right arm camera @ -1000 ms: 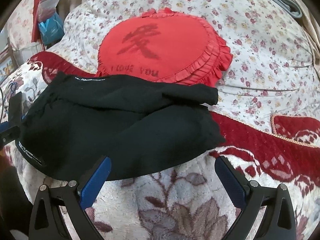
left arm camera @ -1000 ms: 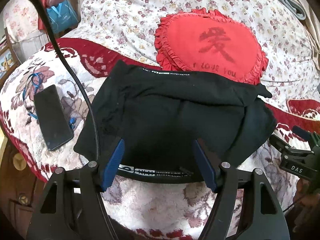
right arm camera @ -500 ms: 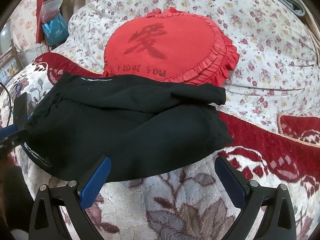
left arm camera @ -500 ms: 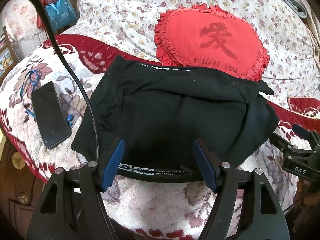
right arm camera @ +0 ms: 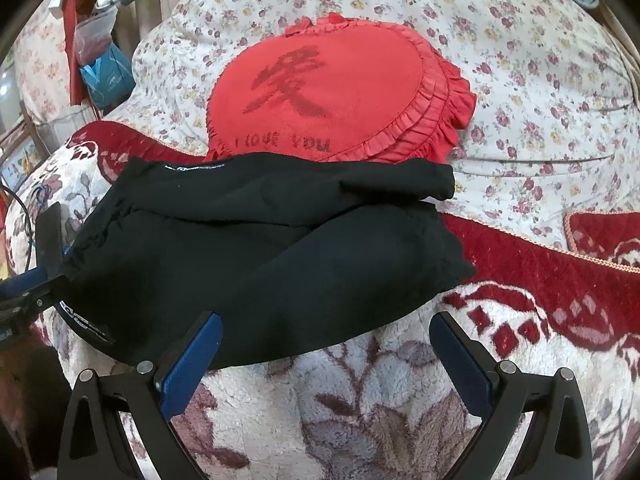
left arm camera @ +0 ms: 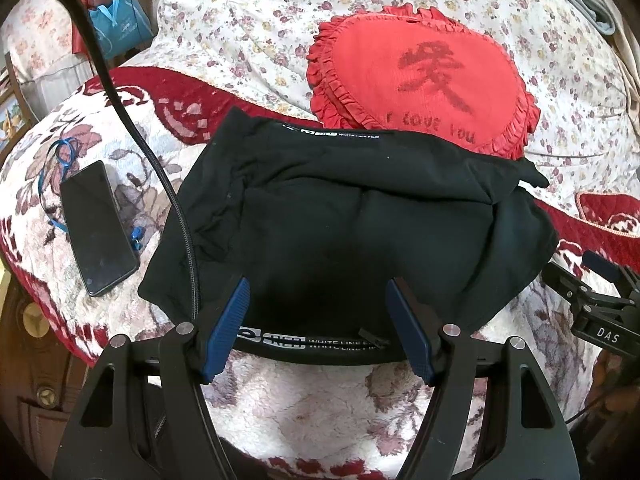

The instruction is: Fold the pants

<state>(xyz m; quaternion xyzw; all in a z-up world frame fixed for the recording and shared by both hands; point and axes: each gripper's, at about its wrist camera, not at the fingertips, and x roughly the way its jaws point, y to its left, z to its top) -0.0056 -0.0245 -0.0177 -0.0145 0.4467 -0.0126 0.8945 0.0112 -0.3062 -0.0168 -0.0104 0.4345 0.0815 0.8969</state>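
- Black pants (left arm camera: 352,216) folded into a compact bundle on floral plush blanket (right arm camera: 360,408), far edge against red heart cushion (right arm camera: 332,96); judged near finished.
- Left gripper (left arm camera: 318,316) released, jaws astride printed waistband (left arm camera: 312,342) at near edge, no pad pressing cloth; angled downward.
- Right gripper (right arm camera: 324,344) spread wide, empty, poised at near hem, tilted down.
- Phone (left arm camera: 98,228) lying apart, left of bundle.
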